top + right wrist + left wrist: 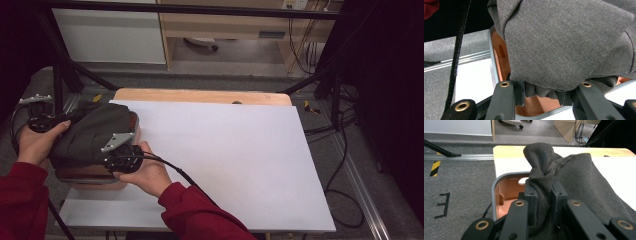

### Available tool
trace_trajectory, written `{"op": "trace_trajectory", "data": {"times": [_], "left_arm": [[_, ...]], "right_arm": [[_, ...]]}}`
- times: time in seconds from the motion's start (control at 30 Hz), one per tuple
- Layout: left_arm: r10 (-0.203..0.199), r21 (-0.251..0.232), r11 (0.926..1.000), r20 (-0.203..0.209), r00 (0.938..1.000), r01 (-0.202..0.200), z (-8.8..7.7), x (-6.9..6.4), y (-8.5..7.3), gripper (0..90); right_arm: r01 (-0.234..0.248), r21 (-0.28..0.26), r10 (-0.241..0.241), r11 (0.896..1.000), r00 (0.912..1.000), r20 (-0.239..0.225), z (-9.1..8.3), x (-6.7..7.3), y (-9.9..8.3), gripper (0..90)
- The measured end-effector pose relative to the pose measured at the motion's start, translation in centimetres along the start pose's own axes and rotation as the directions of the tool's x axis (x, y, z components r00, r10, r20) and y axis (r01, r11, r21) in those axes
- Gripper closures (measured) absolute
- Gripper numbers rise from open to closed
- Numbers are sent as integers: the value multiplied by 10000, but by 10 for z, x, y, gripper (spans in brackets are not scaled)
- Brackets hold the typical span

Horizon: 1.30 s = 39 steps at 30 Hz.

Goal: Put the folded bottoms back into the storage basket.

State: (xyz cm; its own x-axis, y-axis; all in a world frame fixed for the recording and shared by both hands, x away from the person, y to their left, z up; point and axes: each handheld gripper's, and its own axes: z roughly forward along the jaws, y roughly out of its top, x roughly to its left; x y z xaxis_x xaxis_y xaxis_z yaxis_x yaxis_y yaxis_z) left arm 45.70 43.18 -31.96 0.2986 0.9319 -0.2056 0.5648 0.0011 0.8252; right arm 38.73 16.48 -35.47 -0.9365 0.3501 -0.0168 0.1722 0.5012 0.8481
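Red sleeves come in from the near edge of the high view, each hand carrying a tool. At the left of the table [240, 165], which is covered by a white sheet, a dark grey cloth [92, 132] is draped over an orange bin [97, 176] with a grey rim. That bin sits at the left near part of the table, on the sheet's left edge.

Held at the far left side of the bin, the left tool [57, 120] is clenched on a bunched fold of the cloth; in the left gripper view the fabric [554, 180] rises in a twisted peak between the two black jaws, with the bin's orange inside [506, 195] open just to the left of it.

On the near right side of the bin, the right tool [122, 150] grasps the cloth's lower edge; in the right gripper view the gathered fabric [564, 47] fills the gap between the jaws and hangs over the bin's rim [492, 60].
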Motion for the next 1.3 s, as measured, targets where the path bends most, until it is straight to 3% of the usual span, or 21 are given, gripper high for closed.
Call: {"op": "trace_trajectory", "data": {"times": [1.3], "left_arm": [[-67,411,9991,-36,10000,69,5,7,-11,783]], "right_arm": [[-113,359,122,9993,9996,-268,9,4,-4,650]]}}
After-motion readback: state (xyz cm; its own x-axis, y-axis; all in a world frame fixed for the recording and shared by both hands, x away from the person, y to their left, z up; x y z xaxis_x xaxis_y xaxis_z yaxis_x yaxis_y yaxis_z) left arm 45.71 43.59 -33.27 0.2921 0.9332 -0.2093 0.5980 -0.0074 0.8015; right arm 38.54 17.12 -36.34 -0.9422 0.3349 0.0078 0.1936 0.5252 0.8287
